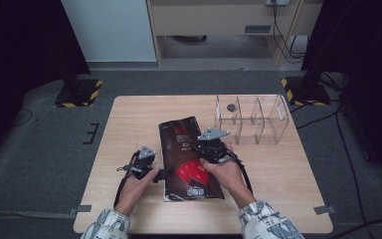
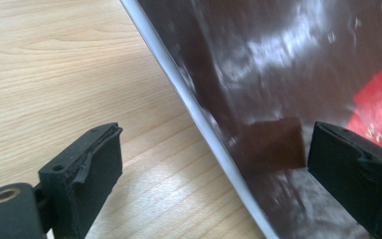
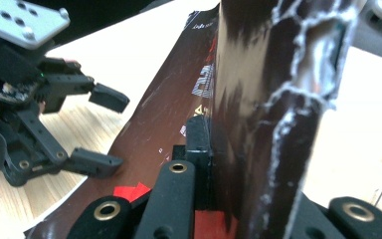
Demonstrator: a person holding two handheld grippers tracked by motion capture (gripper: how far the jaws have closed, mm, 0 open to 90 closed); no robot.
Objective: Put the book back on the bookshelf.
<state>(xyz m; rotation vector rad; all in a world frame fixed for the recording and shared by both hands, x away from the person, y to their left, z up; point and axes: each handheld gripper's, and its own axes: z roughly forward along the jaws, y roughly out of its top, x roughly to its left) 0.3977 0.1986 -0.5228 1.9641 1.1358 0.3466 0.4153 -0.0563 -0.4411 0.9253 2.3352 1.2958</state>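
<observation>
At the near edge of the table (image 1: 129, 219), two forearms in patterned sleeves (image 1: 107, 224) come in, each hand holding a tool. A glossy dark brown magazine (image 1: 184, 144) with red patches on its cover lies in the middle of the table, its near end close to the near edge and its length running toward the far edge.

The left tool (image 1: 143, 162) sits just beside the magazine's left edge, low over the wood. In the left gripper view its two black pads stand wide apart, one over the bare table and the other over the dark cover, with the magazine's white edge (image 2: 199, 114) running between them; neither pad presses on anything.

The right tool (image 1: 210, 147) is over the middle of the magazine, nearer its right edge. In the right gripper view its jaws are pressed together on a raised part of the glossy cover (image 3: 273, 109), which stands up as a creased, shiny fold directly before the camera. The same view shows the left tool (image 3: 97, 127) farther off at the left, jaws spread, by the magazine's edge.

Farther back, toward the far right corner of the table, stands a clear plastic rack (image 1: 251, 118) with upright dividers forming several compartments. It is well apart from the magazine. A small dark round spot shows at its left compartment; what it is cannot be told.
</observation>
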